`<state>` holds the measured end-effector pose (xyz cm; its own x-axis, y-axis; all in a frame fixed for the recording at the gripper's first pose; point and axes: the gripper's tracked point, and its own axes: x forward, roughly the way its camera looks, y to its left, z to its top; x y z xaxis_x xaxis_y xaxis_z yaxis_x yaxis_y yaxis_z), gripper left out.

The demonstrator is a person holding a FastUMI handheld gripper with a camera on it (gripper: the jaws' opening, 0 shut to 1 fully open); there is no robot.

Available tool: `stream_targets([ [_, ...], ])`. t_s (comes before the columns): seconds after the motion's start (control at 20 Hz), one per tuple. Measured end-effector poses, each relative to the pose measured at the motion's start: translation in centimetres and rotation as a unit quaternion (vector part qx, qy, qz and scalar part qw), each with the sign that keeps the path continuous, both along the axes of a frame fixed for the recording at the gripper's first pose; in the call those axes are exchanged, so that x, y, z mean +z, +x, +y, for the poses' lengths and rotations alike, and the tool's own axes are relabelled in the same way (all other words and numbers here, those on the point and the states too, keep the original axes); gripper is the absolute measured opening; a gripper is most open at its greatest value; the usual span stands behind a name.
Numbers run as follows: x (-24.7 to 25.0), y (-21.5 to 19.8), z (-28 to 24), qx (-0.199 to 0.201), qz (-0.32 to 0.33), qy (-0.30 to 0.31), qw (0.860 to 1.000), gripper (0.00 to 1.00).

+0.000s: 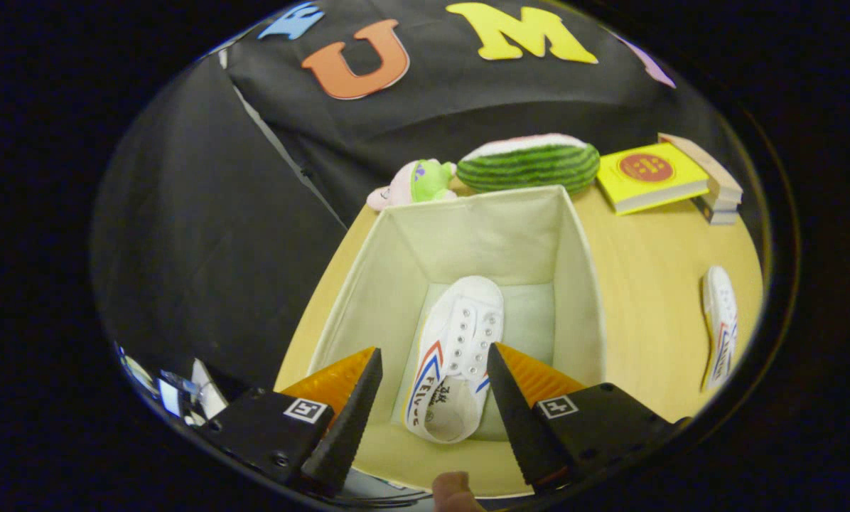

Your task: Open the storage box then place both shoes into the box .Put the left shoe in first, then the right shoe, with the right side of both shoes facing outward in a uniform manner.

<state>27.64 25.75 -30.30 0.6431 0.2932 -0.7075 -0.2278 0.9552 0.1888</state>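
The tabletop (645, 284) carries the open box (578, 284), which stands just ahead of the jaws (435, 370). One shoe (457, 355) already lies on its floor, between and below the jaws, which stand wide and hold nothing. By my reading the first placing is done. The second shoe (720, 327) waits well off to the right, near the tabletop's edge. Room is left in the box to the right of the first shoe.
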Motion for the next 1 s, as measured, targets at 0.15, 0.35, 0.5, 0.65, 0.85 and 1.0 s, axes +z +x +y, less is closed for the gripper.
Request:
stream_targets([
  [0.15, 2.4, -0.7, -1.6, 0.026, -0.055, -0.045, 0.997, 0.98],
  [0.35, 5.2, -2.5, -3.8, 0.030, -0.087, -0.076, 0.993, 0.98],
  [0.5, 6.4, -3.7, -7.8, 0.031, -0.094, -0.085, 0.991, 0.98],
  [0.65, 6.4, -4.3, -13.2, 0.018, -0.080, -0.083, 0.993, 0.98],
  [0.85, 5.6, -3.1, -22.0, -0.028, -0.065, -0.089, 0.994, 0.98],
  [1.0, 4.3, -2.2, -28.6, -0.064, -0.048, -0.099, 0.992, 0.98],
])
